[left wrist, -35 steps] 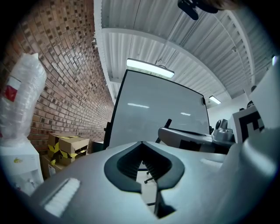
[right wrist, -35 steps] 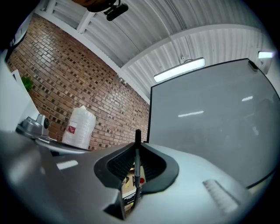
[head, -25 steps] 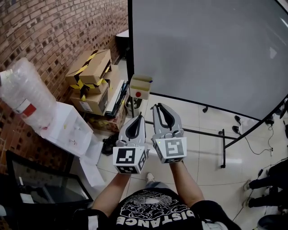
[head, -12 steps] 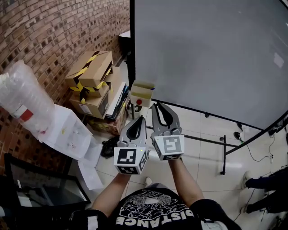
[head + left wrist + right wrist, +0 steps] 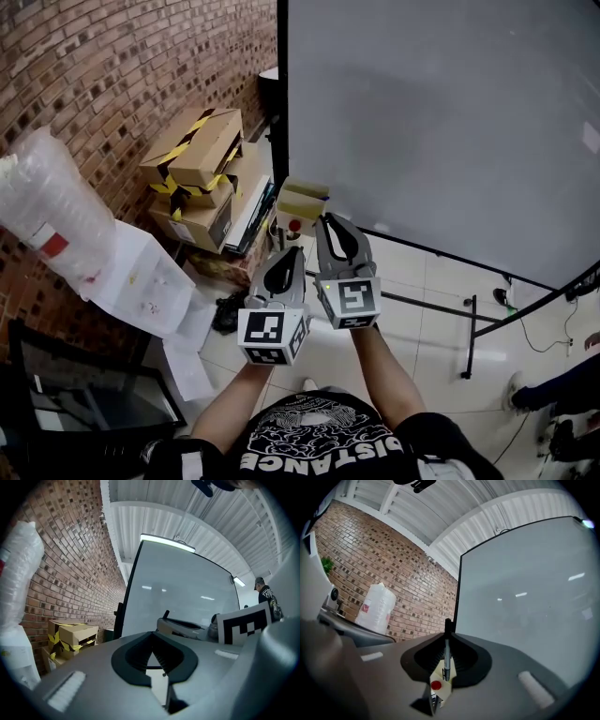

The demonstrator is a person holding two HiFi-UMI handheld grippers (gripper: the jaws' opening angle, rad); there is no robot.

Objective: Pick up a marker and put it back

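Standing upright in right tool (image 5: 448, 631) — slim marker (image 5: 446, 652), grey barrel, black top.

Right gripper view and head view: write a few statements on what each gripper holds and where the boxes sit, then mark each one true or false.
1. The right gripper is shut on a marker. True.
2. The left gripper holds a second marker. False: its jaws are together with nothing between them.
3. The cardboard boxes with yellow-and-black tape are stacked to the right of the whiteboard. False: they sit to its left, against the brick wall.
4. A small box with a red dot sits just ahead of both grippers, by the whiteboard's left edge. True.
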